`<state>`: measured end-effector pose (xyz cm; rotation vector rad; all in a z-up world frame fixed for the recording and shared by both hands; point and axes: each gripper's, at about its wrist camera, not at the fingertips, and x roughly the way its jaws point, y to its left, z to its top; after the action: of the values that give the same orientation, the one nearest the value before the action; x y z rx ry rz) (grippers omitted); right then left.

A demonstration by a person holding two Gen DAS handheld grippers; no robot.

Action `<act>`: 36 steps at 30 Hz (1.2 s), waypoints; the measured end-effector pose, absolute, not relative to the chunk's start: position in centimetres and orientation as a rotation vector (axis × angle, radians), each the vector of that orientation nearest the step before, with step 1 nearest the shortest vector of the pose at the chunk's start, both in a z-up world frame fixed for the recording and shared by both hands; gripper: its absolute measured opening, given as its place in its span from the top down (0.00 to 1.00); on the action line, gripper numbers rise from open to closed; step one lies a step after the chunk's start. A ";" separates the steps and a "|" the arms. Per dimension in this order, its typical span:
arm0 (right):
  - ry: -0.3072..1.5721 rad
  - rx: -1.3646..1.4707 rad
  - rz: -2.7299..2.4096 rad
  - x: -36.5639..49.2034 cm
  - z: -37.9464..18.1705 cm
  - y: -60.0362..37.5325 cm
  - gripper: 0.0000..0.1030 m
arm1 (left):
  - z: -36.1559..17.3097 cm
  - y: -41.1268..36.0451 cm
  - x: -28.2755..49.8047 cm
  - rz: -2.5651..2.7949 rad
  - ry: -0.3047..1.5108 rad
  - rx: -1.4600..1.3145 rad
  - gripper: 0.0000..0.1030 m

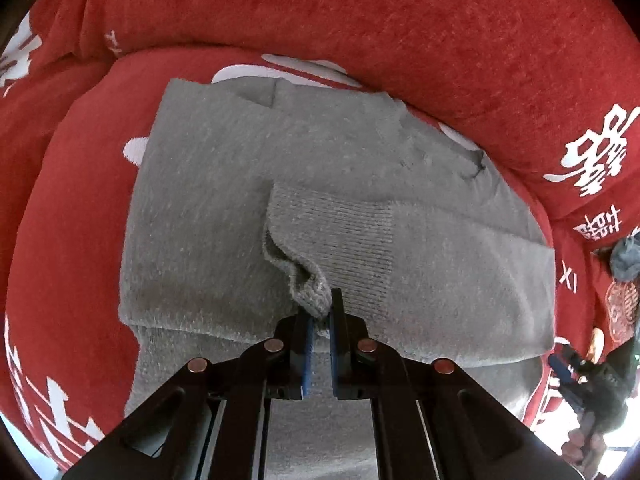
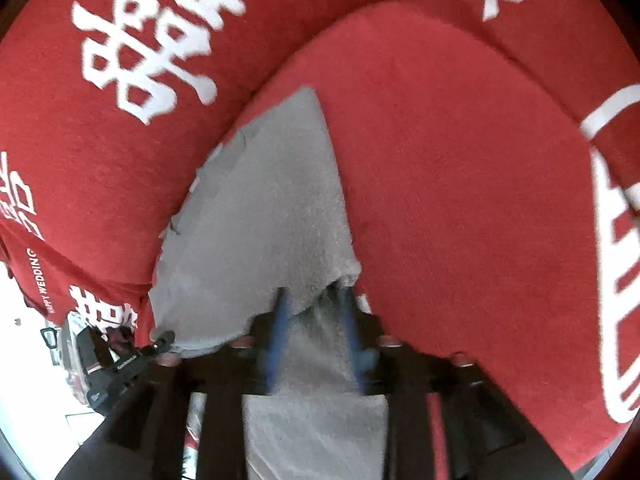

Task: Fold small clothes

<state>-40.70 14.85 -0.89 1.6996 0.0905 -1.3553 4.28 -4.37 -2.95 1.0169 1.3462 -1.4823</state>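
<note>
A small grey knitted sweater (image 1: 248, 184) lies partly folded on a red sofa seat (image 1: 72, 208). One sleeve is folded across its body, ribbed cuff (image 1: 332, 232) toward me. My left gripper (image 1: 320, 312) is shut on the edge of that cuff, pinched between the blue pads. In the right wrist view the same sweater (image 2: 264, 216) lies against the sofa back. My right gripper (image 2: 316, 300) is open, its blue fingers (image 2: 280, 320) straddling the sweater's near edge, and the view is blurred.
The red sofa back (image 1: 400, 20) with white printed characters rises behind the sweater. Red seat (image 2: 460, 184) spreads to the right of it. A dark grey cloth (image 1: 628, 260) lies at the far right. The other hand-held gripper shows at the edge (image 2: 116, 364).
</note>
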 end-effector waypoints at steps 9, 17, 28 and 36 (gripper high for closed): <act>0.220 1.714 -1.394 -41.2 -3.2 12.5 0.78 | -2.3 -3.7 4.3 -1.473 1.234 1.099 0.82; 0.398 1.638 -1.455 -39.6 -1.1 11.9 0.79 | -1.4 -2.9 7.7 -1.377 1.143 1.152 0.53; 0.422 1.616 -1.460 -37.0 1.4 13.7 0.77 | -0.2 -2.1 8.5 -1.354 1.073 1.196 0.22; 0.448 1.647 -1.416 -35.1 1.1 14.7 0.67 | -1.3 -0.7 10.8 -1.305 1.126 1.242 0.22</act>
<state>-35.06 14.74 1.07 1.6474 0.4476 -1.4157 10.80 -0.69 -1.27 1.2423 1.1255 -1.3054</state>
